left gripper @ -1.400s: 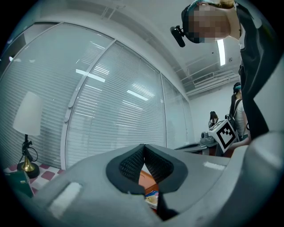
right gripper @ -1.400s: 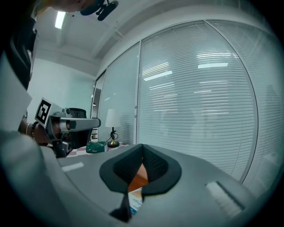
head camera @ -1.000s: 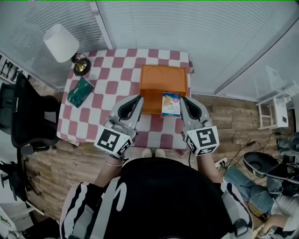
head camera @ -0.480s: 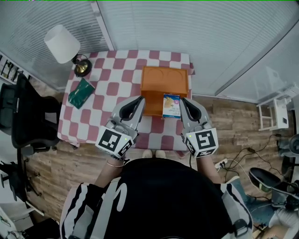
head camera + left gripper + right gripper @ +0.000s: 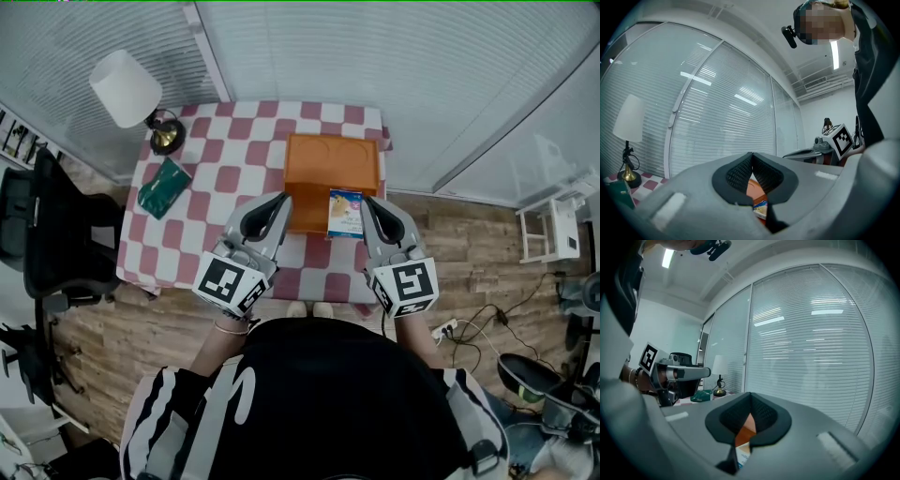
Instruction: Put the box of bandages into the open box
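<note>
The orange open box [image 5: 332, 164] sits on the checkered table [image 5: 244, 159] toward its far right. The small bandage box [image 5: 345, 212], white and blue, lies flat against the open box's near right corner. My left gripper [image 5: 278, 199] hovers shut and empty just left of the bandage box. My right gripper [image 5: 368, 202] hovers shut and empty just right of it. In the left gripper view, the orange box [image 5: 754, 189] and bandage box [image 5: 760, 206] show through the gap below the meeting jaws. The right gripper view shows the same orange box [image 5: 747, 430] and bandage box [image 5: 742, 453].
A white lamp [image 5: 125, 86] on a brass base stands at the table's far left corner, with a green pouch [image 5: 162, 186] near the left edge. A black chair [image 5: 47, 234] is left of the table and a white stool [image 5: 548, 230] to the right. Blinds line the walls behind.
Both grippers and both boxes stay put. A person's legs at the lower right edge have moved almost out of the picture.
</note>
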A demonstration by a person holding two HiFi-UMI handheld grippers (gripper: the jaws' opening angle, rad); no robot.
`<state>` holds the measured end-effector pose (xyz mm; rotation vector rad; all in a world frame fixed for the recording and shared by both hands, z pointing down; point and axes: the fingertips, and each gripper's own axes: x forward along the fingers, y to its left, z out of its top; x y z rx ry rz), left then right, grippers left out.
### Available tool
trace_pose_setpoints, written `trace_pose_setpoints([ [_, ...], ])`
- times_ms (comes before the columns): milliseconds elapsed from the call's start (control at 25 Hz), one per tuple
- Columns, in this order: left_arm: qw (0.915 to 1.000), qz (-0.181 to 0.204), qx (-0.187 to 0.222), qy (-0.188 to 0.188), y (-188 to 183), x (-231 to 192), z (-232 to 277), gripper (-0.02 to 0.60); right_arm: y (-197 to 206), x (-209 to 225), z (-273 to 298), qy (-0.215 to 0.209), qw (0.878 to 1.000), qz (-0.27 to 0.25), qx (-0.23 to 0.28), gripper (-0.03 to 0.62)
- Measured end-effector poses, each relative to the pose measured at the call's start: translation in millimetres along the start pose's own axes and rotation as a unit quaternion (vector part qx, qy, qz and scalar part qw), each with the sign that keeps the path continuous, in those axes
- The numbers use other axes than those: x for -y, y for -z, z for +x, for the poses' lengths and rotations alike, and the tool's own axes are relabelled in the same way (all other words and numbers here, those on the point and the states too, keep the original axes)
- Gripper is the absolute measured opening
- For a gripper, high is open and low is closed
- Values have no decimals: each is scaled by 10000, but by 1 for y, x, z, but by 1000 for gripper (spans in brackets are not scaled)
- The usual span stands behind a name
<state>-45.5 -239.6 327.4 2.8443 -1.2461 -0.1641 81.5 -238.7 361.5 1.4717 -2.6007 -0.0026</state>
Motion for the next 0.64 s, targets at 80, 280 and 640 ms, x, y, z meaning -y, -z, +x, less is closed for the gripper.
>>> trace_pose_setpoints([
  [80,10000,-11,-9,9,1,1,0,0,-1,1,0,6,10000,8,9,-2],
  [280,10000,-20,-30,18,1,-1,2,0,0,3,1,32,10000,31,-20,-2],
  [640,10000,-6,-46,20,-2,1,5,0,1,5,1,36,9998,173,-8,-2],
])
